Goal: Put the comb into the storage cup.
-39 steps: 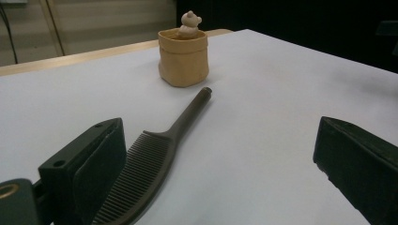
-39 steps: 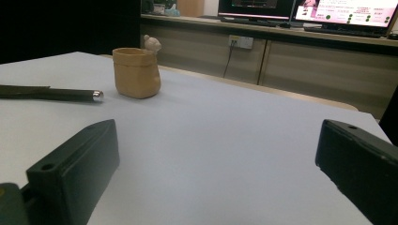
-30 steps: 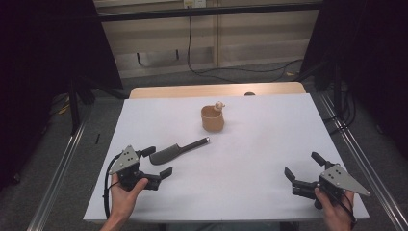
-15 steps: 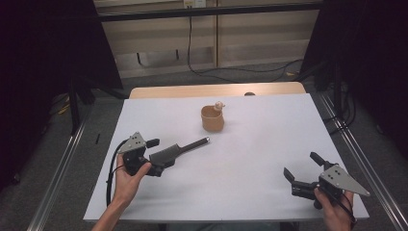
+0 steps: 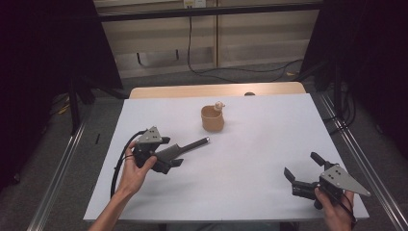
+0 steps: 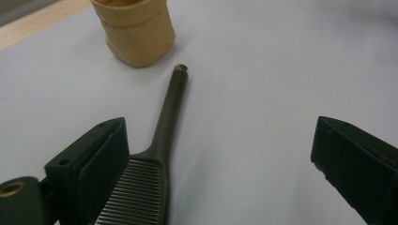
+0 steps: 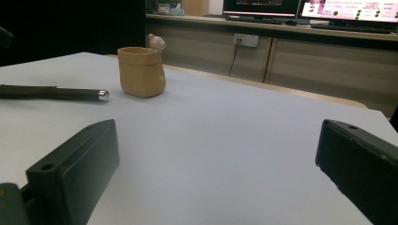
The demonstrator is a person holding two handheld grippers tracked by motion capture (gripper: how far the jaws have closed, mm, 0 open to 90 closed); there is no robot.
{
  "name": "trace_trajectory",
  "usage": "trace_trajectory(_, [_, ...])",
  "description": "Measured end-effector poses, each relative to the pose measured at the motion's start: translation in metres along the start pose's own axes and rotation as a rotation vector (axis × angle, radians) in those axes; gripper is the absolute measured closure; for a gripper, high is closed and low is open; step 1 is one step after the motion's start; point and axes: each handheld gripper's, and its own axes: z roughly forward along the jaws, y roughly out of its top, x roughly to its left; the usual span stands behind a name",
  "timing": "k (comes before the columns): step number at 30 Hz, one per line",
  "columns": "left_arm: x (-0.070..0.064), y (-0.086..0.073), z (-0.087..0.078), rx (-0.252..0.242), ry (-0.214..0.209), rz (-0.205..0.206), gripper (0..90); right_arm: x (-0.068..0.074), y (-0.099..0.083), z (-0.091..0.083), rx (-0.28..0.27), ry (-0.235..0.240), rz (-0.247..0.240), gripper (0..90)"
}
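The left hand-held gripper (image 5: 174, 153) straddles the comb (image 6: 155, 165), jaws spread, ready to pinch it; the right hand-held gripper (image 5: 302, 172) waits, spread.

Left gripper (image 5: 169, 155) jaws wide apart, low over table; right gripper (image 5: 302, 169) likewise spread, near edge.

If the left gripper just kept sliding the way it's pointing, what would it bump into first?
Probably the comb lying between its open jaws, already by one jaw; farther along that line stands the tan cup. The left gripper points roughly that way.
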Motion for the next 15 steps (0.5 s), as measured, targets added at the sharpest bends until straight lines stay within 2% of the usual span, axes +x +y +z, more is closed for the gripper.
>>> trace_trajectory(2, [0.002, 0.003, 0.002, 0.037, -0.015, 0.017, 5.9, 0.0, 0.0, 0.0, 0.0, 0.001, 0.001, 0.0])
trace_trajectory(4, [0.002, 0.007, 0.002, 0.061, -0.003, 0.028, 6.4, 0.0, 0.0, 0.0, 0.0, -0.002, -0.001, 0.0])
trace_trajectory(8, [0.005, 0.014, 0.003, 0.072, -0.016, 0.023, 8.6, 0.0, 0.0, 0.0, 0.002, 0.001, -0.001, 0.0])
trace_trajectory(11, [0.007, 0.019, 0.009, 0.118, -0.034, 0.036, 7.8, 0.001, 0.0, 0.001, 0.005, 0.006, -0.002, 0.0])
trace_trajectory(15, [0.007, 0.019, 0.012, 0.139, -0.037, 0.035, 7.3, 0.0, 0.0, 0.0, 0.002, 0.005, -0.002, 0.0])
